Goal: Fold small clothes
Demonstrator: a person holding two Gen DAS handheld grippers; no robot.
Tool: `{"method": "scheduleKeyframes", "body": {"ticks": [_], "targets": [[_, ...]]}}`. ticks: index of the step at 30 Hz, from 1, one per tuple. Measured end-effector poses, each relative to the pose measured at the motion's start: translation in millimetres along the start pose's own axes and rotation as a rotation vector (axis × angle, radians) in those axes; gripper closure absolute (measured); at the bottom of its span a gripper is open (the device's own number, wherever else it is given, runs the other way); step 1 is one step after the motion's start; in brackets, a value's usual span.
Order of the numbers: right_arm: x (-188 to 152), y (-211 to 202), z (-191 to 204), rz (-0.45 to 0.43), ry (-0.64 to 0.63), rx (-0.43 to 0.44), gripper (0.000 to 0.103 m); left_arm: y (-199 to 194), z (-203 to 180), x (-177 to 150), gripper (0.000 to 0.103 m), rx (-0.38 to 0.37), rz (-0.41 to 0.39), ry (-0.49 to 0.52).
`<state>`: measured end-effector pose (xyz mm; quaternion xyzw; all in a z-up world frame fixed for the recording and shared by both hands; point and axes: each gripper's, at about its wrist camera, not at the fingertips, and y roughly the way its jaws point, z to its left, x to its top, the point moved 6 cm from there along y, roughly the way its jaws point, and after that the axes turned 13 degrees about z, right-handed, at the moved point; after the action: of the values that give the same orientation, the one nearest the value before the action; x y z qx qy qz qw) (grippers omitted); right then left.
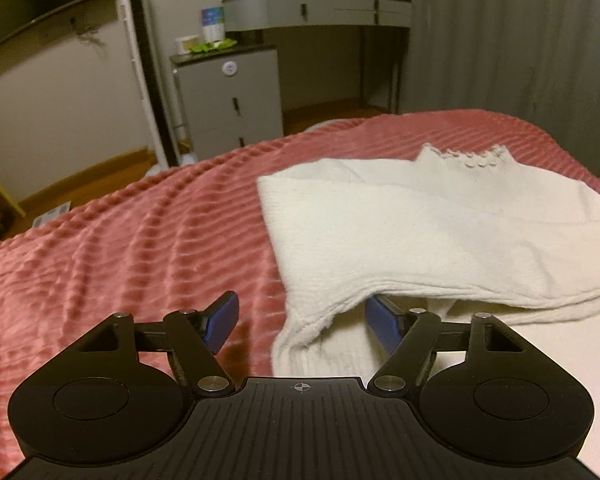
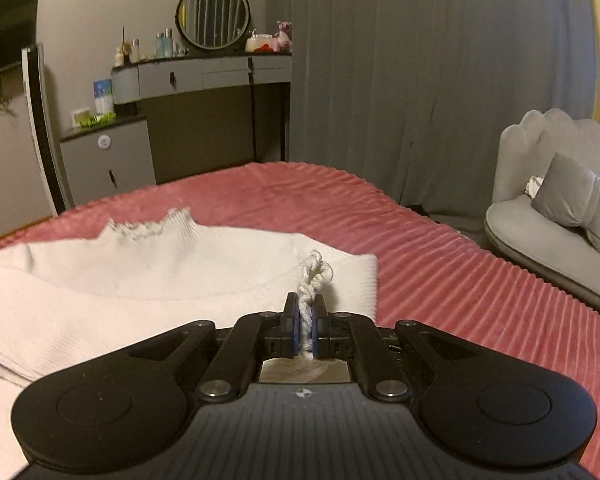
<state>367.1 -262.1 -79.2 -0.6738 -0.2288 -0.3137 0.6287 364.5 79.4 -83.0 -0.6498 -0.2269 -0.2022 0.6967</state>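
**K:** On the bed: pink ribbed plush blanket [image 1: 120, 240] covers the whole surface. What's lying on it?

**M:** Cream knit sweater with a scalloped collar [image 1: 440, 224], lying partly folded, collar towards 12 o'clock in both wrist views. Room behind: grey vanity desk [image 2: 204, 74] with a round mirror [image 2: 213, 14] at 11 o'clock in the right view, small grey drawer cabinet [image 1: 230, 100] beside it, grey curtains [image 2: 440, 80] at 12–1, grey scalloped armchair [image 2: 556, 208] with a cushion at 3.

**K:** Fingers?

**M:** Left gripper [image 1: 302, 320] spread wide. Its blue pads sit either side of the sweater's near ribbed hem; right-hand pad [image 1: 384, 322] is tucked just under a raised fold, left-hand one is over bare blanket. Nothing pinched.

**K:** Right one?

**M:** Right gripper [image 2: 305, 320] pressed together on a bunch of the sweater's knit edge; a frilly tuft sticks up past the tips at 12 o'clock.
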Motion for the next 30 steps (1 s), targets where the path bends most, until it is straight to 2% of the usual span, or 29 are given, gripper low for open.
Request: {"method": "scheduleKeyframes", "body": {"ticks": [2, 5, 7, 11, 15, 25, 30], "targets": [[0, 1, -2, 0.001, 0.015, 0.013, 0.098, -10, -10, -5, 0.027, -0.047, -0.020, 0.038], [2, -4, -4, -0.011, 0.028, 0.028, 0.098, -16, -32, -11, 0.020, -0.057, -0.046, 0.111], [4, -7, -1, -0.013, 0.030, 0.034, 0.098, -10, -45, -10, 0.020, -0.051, -0.037, 0.136], [7, -14, 1, -0.027, 0.020, 0.046, 0.098, 7, -46, 5, 0.022, -0.014, -0.007, 0.076], [9, -18, -4, -0.037, 0.007, 0.037, 0.098, 9, -36, 14, 0.023, 0.018, -0.009, 0.027], [-1, 0, -5, 0.019, 0.003, 0.028, 0.098, 7, -13, 4, 0.025, 0.087, 0.006, -0.027], [-5, 6, -11, 0.036, 0.024, 0.035, 0.098, 1, 5, -1, 0.026, 0.072, 0.018, -0.072]]}}
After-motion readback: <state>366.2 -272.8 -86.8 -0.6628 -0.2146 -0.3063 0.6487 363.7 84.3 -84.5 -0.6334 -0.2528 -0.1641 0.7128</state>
